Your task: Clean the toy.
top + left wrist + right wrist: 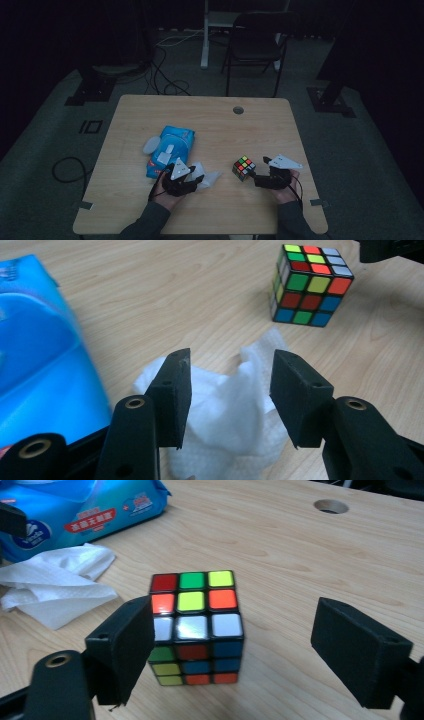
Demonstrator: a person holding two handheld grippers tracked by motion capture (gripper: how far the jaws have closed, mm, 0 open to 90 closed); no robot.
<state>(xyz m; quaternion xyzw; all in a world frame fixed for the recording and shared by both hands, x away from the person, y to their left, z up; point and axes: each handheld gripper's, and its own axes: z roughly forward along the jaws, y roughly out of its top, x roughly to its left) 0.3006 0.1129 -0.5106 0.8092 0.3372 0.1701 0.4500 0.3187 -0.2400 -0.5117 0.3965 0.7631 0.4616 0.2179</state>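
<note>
The left tongs [231, 400] are sitting with their jaws spread apart, and the crumpled white tissue [225, 410] is lying on the worktop [190, 300] between and under them. The pads aren't pressing on it, so nothing is being gripped there. From the high view, the left tongs [192, 176] are hanging over the near-left part of the worktop [210, 120], with the tissue [207, 177] poking out to their right.

The right tongs [250, 645] are standing wide open too. The puzzle cube [195, 627] is sitting on the worktop just in front of them, close by one jaw, while the other jaw is standing well clear of it. I can't tell if that near jaw is actually touching the cube. In the high view the right tongs [255, 177] are pointing left at the cube [243, 168] on the near-right side.

Moving outward, a blue wipes pack [170, 150] is lying just left of and behind the tissue, with a small pale oval thing [150, 146] touching its left edge. A round cable hole [238, 110] is sitting near the far edge of the worktop, and a dark folding chair [255, 45] is standing on the floor beyond that.
</note>
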